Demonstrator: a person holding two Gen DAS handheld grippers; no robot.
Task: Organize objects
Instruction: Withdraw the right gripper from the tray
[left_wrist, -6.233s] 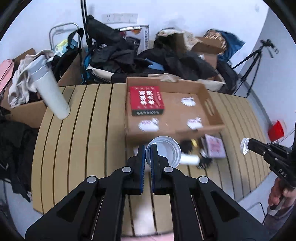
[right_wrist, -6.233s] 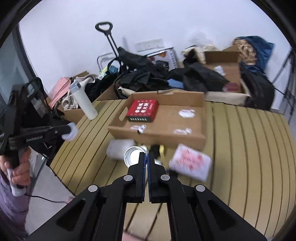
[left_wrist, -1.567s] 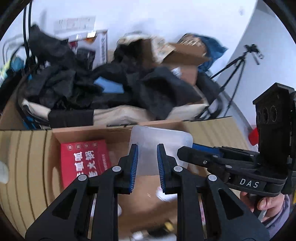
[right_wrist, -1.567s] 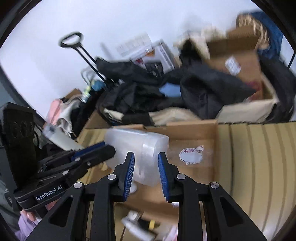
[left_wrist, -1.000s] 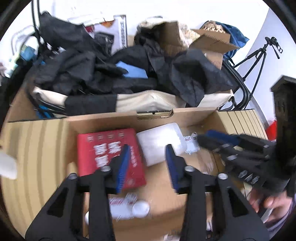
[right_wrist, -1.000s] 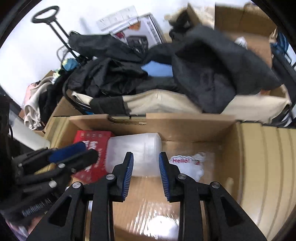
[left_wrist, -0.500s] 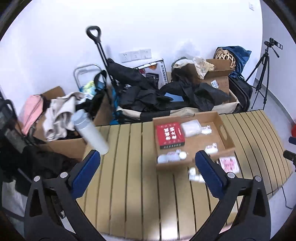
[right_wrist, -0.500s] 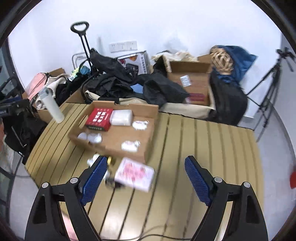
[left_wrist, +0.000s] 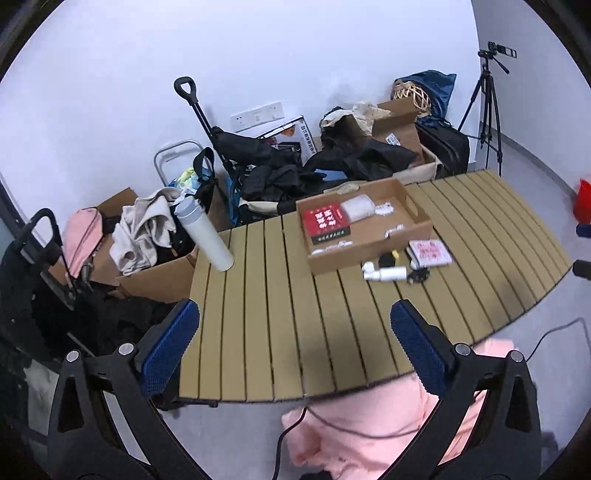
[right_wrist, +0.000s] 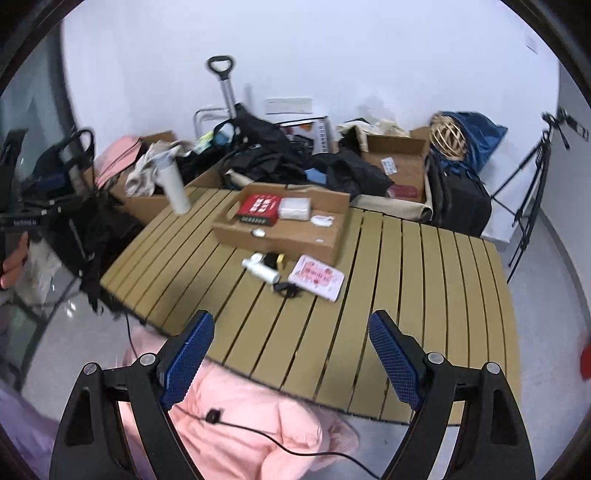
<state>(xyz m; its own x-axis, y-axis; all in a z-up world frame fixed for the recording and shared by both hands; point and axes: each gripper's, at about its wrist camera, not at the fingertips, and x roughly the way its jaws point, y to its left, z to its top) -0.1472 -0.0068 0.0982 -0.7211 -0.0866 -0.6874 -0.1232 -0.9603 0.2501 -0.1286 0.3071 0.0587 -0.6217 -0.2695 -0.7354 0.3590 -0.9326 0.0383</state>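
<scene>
The left gripper (left_wrist: 293, 345) stands wide open above the near edge of the slatted table (left_wrist: 258, 314), and nothing is between its blue pads (left_wrist: 170, 347). Far ahead of it and to the left, a white bottle (left_wrist: 205, 238) leans at the table's far left corner. Ahead and a little to the right lies the cardboard tray (left_wrist: 369, 247), which holds a red box (left_wrist: 325, 223) at its left and a clear plastic container (left_wrist: 357, 208) just beside it. In front of the tray, nearer to the gripper, lie a small white bottle (left_wrist: 386, 274) and a pink packet (left_wrist: 430, 253). The right gripper (right_wrist: 291, 360) is also wide open and holds nothing; the tray (right_wrist: 280, 236) is ahead of it, slightly to the left, and the pink packet (right_wrist: 317, 277) lies almost straight ahead.
</scene>
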